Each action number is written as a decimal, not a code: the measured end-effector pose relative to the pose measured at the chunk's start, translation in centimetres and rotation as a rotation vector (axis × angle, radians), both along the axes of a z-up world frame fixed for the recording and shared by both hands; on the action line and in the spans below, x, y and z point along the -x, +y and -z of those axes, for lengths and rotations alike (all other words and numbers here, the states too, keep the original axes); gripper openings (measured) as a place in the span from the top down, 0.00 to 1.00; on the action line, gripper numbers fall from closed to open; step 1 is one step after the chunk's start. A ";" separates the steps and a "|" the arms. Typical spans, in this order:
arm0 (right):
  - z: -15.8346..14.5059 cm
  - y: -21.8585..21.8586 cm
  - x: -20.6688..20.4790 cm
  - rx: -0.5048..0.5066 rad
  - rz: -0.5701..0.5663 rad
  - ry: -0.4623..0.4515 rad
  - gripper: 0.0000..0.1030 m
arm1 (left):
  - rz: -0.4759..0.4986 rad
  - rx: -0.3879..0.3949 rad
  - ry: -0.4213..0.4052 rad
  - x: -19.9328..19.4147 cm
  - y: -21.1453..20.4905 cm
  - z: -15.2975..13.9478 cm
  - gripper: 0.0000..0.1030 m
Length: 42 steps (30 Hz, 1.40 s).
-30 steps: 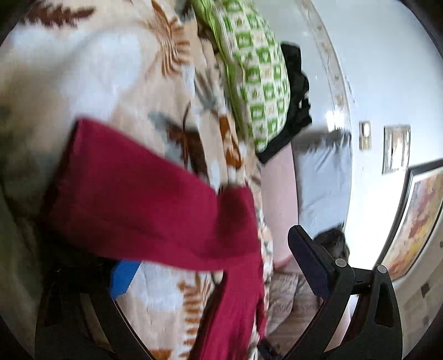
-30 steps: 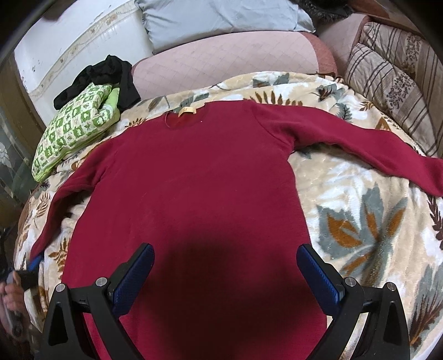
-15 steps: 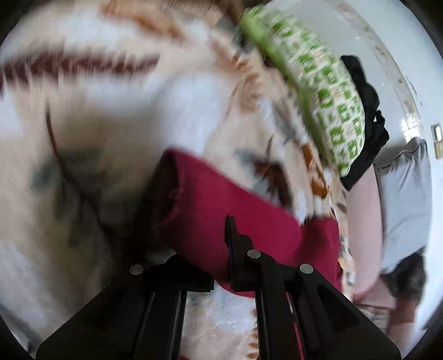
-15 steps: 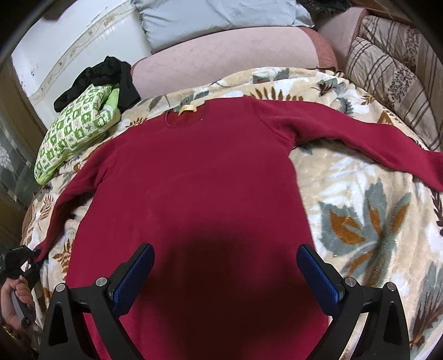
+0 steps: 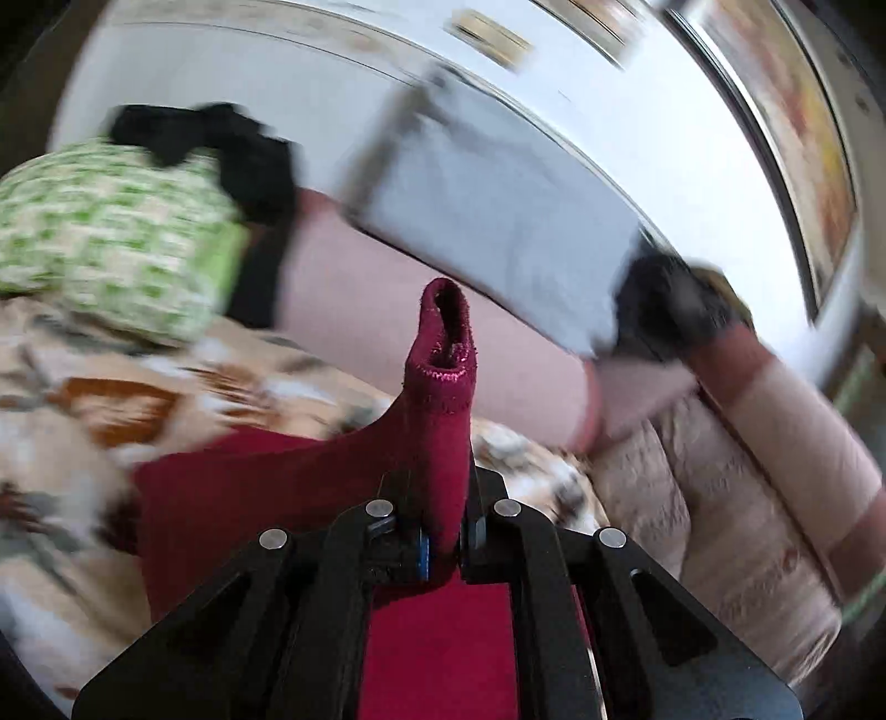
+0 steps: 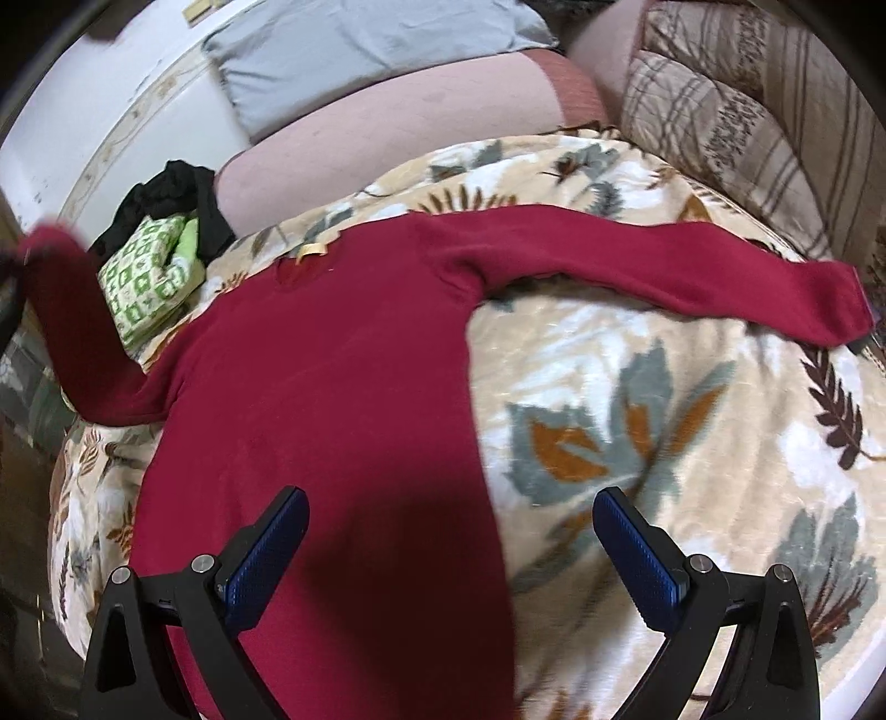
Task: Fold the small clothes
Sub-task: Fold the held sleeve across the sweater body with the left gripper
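Note:
A dark red long-sleeved sweater (image 6: 332, 354) lies spread on a leaf-patterned blanket (image 6: 637, 421). My left gripper (image 5: 443, 531) is shut on the cuff end of its left sleeve (image 5: 443, 387), which stands up between the jaws. In the right wrist view that sleeve (image 6: 72, 332) is lifted off the blanket at the far left. The other sleeve (image 6: 692, 277) lies stretched out to the right. My right gripper (image 6: 448, 548) is open above the sweater's lower body, holding nothing.
A green-and-white checked cushion (image 6: 149, 277) with black clothing (image 6: 166, 194) on it lies at the blanket's far left. A pink bolster (image 6: 398, 111), a grey pillow (image 6: 360, 44) and striped cushions (image 6: 747, 111) line the back and right.
My left gripper closed on the sleeve cuff and swung it up off the blanket, rolling as it went. The right gripper drifted slightly right and stayed open.

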State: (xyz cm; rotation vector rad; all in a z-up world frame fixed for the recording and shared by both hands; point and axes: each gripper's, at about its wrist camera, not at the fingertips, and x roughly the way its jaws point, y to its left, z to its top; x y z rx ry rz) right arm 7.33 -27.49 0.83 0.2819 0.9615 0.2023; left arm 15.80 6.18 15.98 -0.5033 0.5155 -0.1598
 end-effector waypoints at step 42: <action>0.5 -3.2 -0.9 -0.006 0.065 0.026 0.01 | -0.071 -0.192 0.509 -5.8 1.2 18.7 0.38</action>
